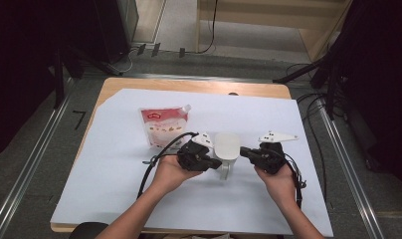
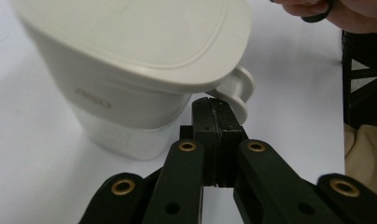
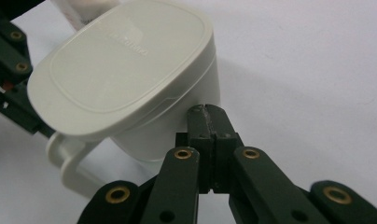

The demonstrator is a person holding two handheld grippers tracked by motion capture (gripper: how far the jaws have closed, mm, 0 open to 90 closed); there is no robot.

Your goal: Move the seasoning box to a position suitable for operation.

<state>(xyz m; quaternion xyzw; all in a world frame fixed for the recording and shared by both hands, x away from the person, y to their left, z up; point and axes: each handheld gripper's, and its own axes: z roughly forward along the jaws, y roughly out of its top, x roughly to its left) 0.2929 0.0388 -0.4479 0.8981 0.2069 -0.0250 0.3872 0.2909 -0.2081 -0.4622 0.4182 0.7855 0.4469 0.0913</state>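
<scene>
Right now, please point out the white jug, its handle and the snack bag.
white jug (image 3: pixel 121 65), right gripper view, middle of its lid
handle (image 2: pixel 238 91), left gripper view, outer curve of the loop
snack bag (image 1: pixel 164 127), high view, front face

Even overhead light brightens the white sheet (image 1: pixel 139 194); surroundings from 9 to 3 o'clock stay dark; the close container (image 2: pixel 130 60) looks soft.

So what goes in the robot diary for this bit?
left gripper: shut, by jug handle | right gripper: shut, under lid rim | pouch: behind jug
</scene>
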